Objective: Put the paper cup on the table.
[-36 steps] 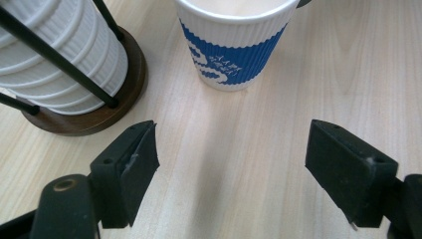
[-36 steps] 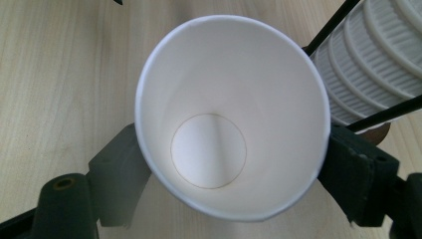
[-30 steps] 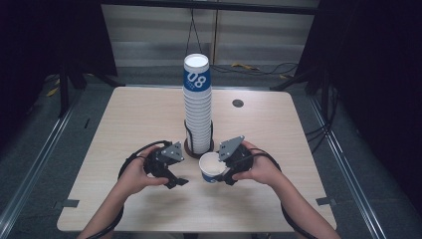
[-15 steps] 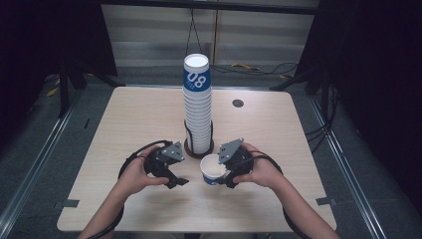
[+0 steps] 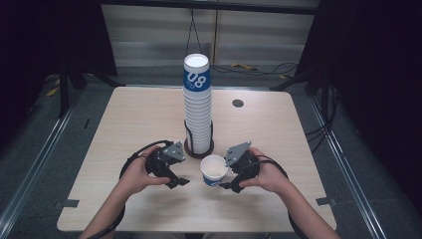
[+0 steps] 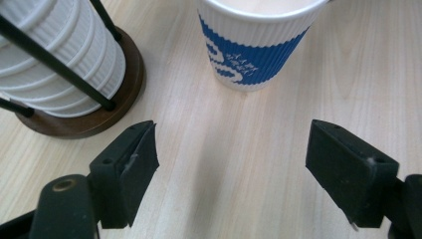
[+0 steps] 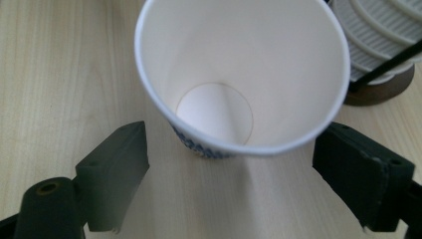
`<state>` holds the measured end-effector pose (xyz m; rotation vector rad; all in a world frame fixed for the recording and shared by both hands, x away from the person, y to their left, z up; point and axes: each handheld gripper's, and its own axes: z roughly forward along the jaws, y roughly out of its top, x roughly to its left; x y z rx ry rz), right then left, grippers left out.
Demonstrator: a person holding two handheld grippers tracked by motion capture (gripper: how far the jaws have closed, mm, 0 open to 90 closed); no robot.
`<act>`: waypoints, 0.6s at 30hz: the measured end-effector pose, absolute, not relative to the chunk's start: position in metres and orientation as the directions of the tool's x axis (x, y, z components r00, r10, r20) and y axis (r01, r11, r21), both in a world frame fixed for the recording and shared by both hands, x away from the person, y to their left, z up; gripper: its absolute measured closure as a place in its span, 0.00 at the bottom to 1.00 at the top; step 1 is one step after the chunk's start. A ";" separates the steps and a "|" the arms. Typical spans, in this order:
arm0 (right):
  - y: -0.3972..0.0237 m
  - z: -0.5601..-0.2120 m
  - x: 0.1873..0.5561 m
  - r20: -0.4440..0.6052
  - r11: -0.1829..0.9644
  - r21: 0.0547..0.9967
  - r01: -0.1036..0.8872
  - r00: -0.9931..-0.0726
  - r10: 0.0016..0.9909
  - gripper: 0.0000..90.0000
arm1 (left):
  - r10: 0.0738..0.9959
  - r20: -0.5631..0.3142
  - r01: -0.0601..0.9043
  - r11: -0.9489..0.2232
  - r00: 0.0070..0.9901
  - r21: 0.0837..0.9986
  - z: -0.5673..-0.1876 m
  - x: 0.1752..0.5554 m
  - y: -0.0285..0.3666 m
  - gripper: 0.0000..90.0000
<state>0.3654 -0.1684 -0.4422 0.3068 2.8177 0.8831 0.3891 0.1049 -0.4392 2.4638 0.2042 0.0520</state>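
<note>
A white and blue paper cup (image 5: 214, 170) stands upright and empty on the wooden table (image 5: 134, 119), just in front of a tall stack of the same cups (image 5: 197, 104) in a black wire holder on a round brown base (image 6: 84, 119). My right gripper (image 5: 225, 179) lies at the cup's right side. Its jaws have just been opening and now stand wide on either side of the cup (image 7: 239, 74) without pressing it. My left gripper (image 5: 178, 178) rests left of the cup (image 6: 254, 45), open, with bare table between its jaws.
A small dark round grommet (image 5: 238, 103) sits in the table at the back right. The table's front edge (image 5: 199, 230) lies close below both forearms. Dark floor and cables surround the table.
The right gripper's jaws have spread apart from the cup, which stays standing on the table. The left gripper has not moved.
</note>
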 end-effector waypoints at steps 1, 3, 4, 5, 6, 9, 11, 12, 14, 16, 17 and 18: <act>-0.171 -0.443 0.365 -0.092 0.797 0.583 0.154 -0.963 0.253 0.15 | 0.156 -0.010 0.128 -0.771 0.988 0.624 -0.439 0.390 0.105 0.23; -0.178 -0.444 0.363 -0.077 0.781 0.599 0.178 -0.958 0.277 0.15 | 0.167 -0.012 0.137 -0.767 0.986 0.626 -0.439 0.390 0.107 0.23; -0.181 -0.444 0.363 -0.074 0.776 0.603 0.186 -0.955 0.287 0.15 | 0.174 -0.015 0.145 -0.765 0.985 0.628 -0.439 0.391 0.108 0.22; -0.184 -0.445 0.362 -0.066 0.768 0.609 0.198 -0.952 0.298 0.15 | 0.171 -0.018 0.144 -0.764 0.985 0.629 -0.439 0.391 0.108 0.22; -0.187 -0.445 0.362 -0.055 0.759 0.615 0.213 -0.949 0.310 0.14 | 0.174 -0.019 0.147 -0.764 0.985 0.628 -0.439 0.391 0.109 0.22; -0.198 -0.447 0.360 -0.044 0.739 0.627 0.247 -0.936 0.350 0.14 | 0.180 -0.019 0.152 -0.761 0.983 0.630 -0.441 0.391 0.110 0.22; -0.203 -0.448 0.360 -0.031 0.726 0.635 0.265 -0.930 0.367 0.14 | 0.184 -0.021 0.156 -0.762 0.983 0.629 -0.441 0.392 0.110 0.22; -0.205 -0.449 0.360 -0.034 0.726 0.632 0.272 -0.926 0.377 0.14 | 0.180 -0.017 0.151 -0.763 0.983 0.629 -0.441 0.392 0.111 0.22; -0.209 -0.449 0.359 -0.028 0.713 0.641 0.284 -0.920 0.391 0.14 | 0.178 -0.020 0.151 -0.764 0.984 0.627 -0.441 0.393 0.112 0.22; -0.213 -0.450 0.359 -0.025 0.709 0.642 0.292 -0.916 0.400 0.14 | 0.187 -0.025 0.161 -0.764 0.982 0.625 -0.442 0.393 0.113 0.22; -0.215 -0.451 0.359 -0.025 0.704 0.647 0.293 -0.914 0.404 0.14 | 0.189 -0.027 0.164 -0.762 0.982 0.627 -0.442 0.394 0.113 0.22; -0.217 -0.451 0.358 -0.023 0.697 0.650 0.303 -0.909 0.416 0.14 | 0.191 -0.029 0.168 -0.764 0.981 0.623 -0.443 0.394 0.114 0.22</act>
